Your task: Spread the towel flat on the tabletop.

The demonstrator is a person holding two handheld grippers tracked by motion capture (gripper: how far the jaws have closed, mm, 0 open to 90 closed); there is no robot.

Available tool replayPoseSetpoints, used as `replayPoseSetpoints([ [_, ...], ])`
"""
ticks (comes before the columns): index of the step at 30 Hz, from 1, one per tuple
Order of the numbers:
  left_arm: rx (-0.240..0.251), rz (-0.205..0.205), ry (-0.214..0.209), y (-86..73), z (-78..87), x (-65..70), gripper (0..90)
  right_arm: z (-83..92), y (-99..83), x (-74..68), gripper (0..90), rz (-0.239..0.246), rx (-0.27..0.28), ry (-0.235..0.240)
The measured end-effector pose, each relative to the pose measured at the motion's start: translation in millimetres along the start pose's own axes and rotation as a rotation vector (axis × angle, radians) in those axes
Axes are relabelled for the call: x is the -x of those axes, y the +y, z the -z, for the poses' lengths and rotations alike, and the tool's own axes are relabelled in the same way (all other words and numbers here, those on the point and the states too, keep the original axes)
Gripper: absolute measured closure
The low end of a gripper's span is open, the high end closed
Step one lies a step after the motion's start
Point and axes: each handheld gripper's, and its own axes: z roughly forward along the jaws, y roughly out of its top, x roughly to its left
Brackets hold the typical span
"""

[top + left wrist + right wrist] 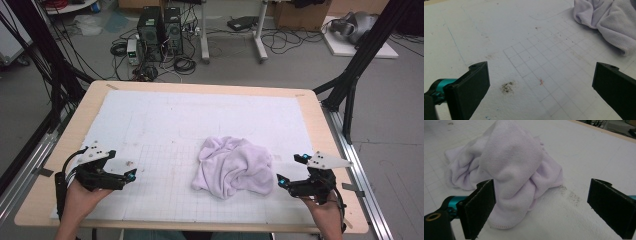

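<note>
facing a crumpled lilac towel right of centre on the white mat — just beside the right gripper, well apart from the left gripper. both sets of jaws gape wide, holding nothing — right is nearer.

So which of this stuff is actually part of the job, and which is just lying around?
In use:
crumpled lilac towel
left gripper, open
right gripper, open
white mat

Lying about:
computer towers
floor cables
</note>
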Motion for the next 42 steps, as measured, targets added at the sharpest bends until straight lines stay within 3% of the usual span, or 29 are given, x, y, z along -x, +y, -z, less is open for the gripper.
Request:
replayPoseSetpoints([
  [15,-0.006,-0.004,0.002,1.3,-0.8,0.0,1.8,4.7,-1.6,3.5,7.3,-0.010,0.003,-0.003],
  [27,-0.002,-0.005,-0.001,1.5,1.6,0.7,1.7,2.7,13.0,0.2,7.2,0.019,0.013,0.020],
  [34,0.001,-0.006,0.000,1.7,2.6,-0.1,1.7,-10.0,37.1,-2.3,7.3,0.059,0.007,0.047],
  [40,0.007,-0.001,0.000,2.8,2.9,0.0,1.7,-37.6,59.6,-7.3,7.4,0.093,-0.006,0.105],
  [42,0.005,-0.004,-0.001,3.2,2.7,-0.2,1.8,-47.1,63.0,-9.2,16.3,0.109,-0.013,0.138],
])
